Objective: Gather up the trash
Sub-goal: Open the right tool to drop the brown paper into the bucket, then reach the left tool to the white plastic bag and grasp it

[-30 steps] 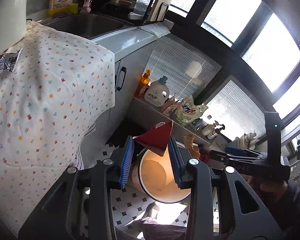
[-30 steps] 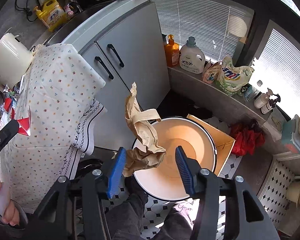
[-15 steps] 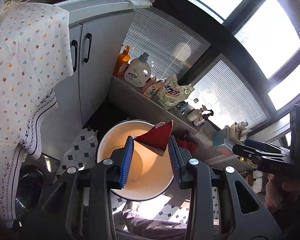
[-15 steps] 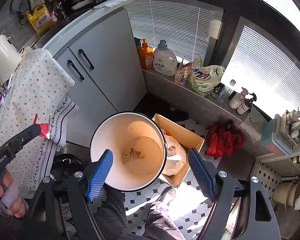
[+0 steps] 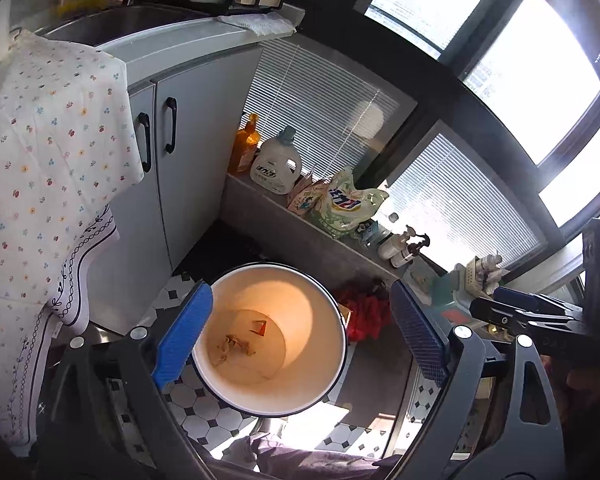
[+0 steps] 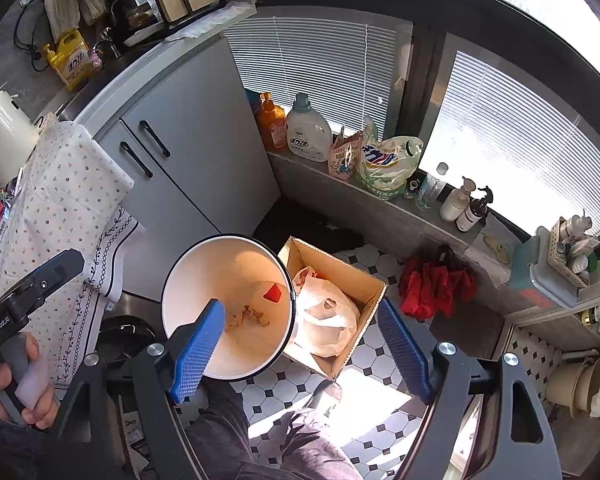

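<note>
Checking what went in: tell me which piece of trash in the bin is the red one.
The small red scrap lying flat on the bin floor, toward the cardboard box side. The other piece, crumpled brown paper, is tan.

Sitting lower centre: one bin (image 6: 188, 280), holding one red scrap (image 6: 273, 293) and one brown paper wad (image 6: 248, 316); one cardboard box (image 6: 364, 276) beside.

Bright daylight floods through the windows (image 5: 532, 80), blowing them out. A sunlit patch glares on the floor (image 6: 364, 400). Fisheye edges curve and darken.
</note>
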{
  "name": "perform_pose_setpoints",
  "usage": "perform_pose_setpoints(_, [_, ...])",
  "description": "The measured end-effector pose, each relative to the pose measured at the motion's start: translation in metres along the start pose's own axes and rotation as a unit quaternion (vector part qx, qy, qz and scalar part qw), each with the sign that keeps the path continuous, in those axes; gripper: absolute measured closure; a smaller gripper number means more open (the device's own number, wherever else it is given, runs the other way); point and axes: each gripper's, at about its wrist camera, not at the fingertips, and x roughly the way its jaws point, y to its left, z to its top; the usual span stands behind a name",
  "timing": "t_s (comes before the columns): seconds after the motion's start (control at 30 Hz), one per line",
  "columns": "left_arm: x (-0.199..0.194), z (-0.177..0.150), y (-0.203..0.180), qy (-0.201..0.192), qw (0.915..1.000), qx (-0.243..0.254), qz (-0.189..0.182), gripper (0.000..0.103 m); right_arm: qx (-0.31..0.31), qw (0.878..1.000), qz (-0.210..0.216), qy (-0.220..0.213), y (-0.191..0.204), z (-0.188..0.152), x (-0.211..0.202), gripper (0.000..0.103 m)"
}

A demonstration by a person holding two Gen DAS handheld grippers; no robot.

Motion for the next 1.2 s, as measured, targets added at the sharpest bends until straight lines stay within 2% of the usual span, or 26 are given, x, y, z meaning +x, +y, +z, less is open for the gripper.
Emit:
perform_pose_setpoints(0.13, [-0.022, 0.004, 0.024, -0.016, 0.9996, -0.013, 0.019, 0.013, -0.012, 1.000, 0.016, -0.006, 0.024, 0.008, 0.002, 0.021])
perform_pose_setpoints(0.33, [-0.063, 0.011, 0.068, -0.044, 0.9974, -0.034, 0.046, 0.012, -0.041, 0.998, 0.038, -0.021, 0.080, 0.023, 0.001, 0.017])
perform_pose_setpoints(0.43, [-0.084, 0.019, 0.091, -0.059, 0.9960, -0.038, 0.056, 0.012, -0.054, 0.997, 0.048, -0.024, 0.113, 0.032, 0.001, 0.017])
perform_pose_setpoints(0.67, [-0.134, 0.037, 0.157, -0.099, 0.9900, -0.063, 0.078, 0.010, -0.090, 0.992, 0.075, -0.044, 0.201, 0.053, -0.002, 0.008])
perform_pose_setpoints(0.83, [-0.159, 0.046, 0.206, -0.129, 0.9826, -0.091, 0.098, 0.010, -0.129, 0.986, 0.091, -0.047, 0.261, 0.062, -0.001, 0.008])
perform_pose_setpoints(1.03, [-0.192, 0.049, 0.261, -0.172, 0.9694, -0.128, 0.119, 0.010, -0.165, 0.978, 0.121, -0.039, 0.324, 0.071, 0.004, 0.010])
perform_pose_setpoints(1.2, [-0.211, 0.043, 0.309, -0.187, 0.9606, -0.152, 0.139, 0.010, -0.193, 0.972, 0.131, -0.038, 0.376, 0.076, 0.010, 0.013])
